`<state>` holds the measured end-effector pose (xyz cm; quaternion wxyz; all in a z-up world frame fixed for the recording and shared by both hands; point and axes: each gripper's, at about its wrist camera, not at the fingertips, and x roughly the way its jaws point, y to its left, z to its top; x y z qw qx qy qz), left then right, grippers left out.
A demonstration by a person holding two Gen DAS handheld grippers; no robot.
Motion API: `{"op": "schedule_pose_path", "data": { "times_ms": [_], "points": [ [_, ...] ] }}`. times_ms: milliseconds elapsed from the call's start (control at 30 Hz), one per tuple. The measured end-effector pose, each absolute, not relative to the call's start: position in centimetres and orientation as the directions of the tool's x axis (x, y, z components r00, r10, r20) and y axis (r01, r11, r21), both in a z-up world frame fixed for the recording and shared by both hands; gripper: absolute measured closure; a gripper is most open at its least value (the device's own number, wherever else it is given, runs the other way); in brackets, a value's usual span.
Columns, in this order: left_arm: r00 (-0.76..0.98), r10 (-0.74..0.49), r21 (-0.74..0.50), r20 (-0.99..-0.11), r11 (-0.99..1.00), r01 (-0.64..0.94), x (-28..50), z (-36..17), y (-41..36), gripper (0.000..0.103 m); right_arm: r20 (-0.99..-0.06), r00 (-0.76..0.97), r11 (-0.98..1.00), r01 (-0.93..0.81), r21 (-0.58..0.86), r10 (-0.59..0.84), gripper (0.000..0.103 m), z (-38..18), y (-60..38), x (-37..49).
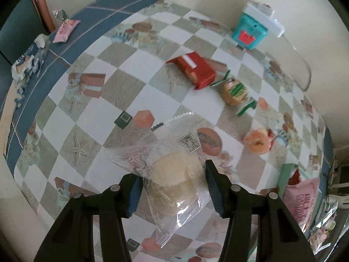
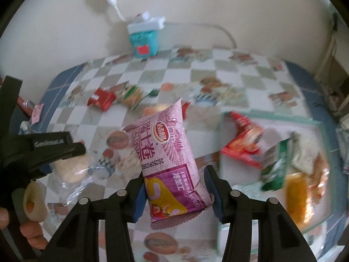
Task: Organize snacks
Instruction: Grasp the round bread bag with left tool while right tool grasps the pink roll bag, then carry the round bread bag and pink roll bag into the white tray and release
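Clear plastic crinkles as the left gripper (image 1: 173,193) pinches a wrapped pale bun (image 1: 174,174) above the checkered tablecloth (image 1: 130,83). The right gripper (image 2: 174,193) clamps a pink wafer-roll packet (image 2: 168,159) (print upside down) beside the green-rimmed tray (image 2: 272,116) of snacks.

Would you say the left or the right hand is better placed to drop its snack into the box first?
Probably the right. The right gripper grips the pink wafer pack with the snack box just beside it. The left gripper, gripping the clear-wrapped cake, sees that box only at its view's far edge.
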<state>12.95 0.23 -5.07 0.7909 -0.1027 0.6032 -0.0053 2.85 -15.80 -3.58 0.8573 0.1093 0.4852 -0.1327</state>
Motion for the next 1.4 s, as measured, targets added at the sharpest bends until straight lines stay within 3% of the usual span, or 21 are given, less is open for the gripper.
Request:
{"op": "schedule_pose_path", "data": {
  "times_ms": [267, 733, 1000, 1400],
  "points": [
    [0.313, -0.164, -0.189, -0.935, 0.981, -0.052, 11.8, -2.2, -3.1, 0.047, -0.838, 0.507, 0.886, 0.459, 0.065, -0.201, 0.051, -1.4, -22.4, 0.8],
    [0.268, -0.248, -0.181, -0.931, 0.951, 0.252, 5.6, -1.0, -16.0, 0.047, -0.864, 0.428, 0.661, 0.734, 0.159, -0.267, 0.051, -2.8, -37.5, -7.6],
    [0.204, -0.258, -0.157, -0.944, 0.899, 0.409, 2.2, -1.9, -22.3, 0.047, -0.869, 0.417, 0.613, 0.769, 0.181, -0.267, 0.051, -3.5, -40.3, -9.6],
    [0.185, -0.214, -0.099, -0.959, 0.866, 0.490, -0.1, -3.2, -25.4, 0.047, -0.872, 0.422, 0.637, 0.749, 0.181, -0.248, 0.049, -4.0, -40.0, -9.0]
  ]
}}
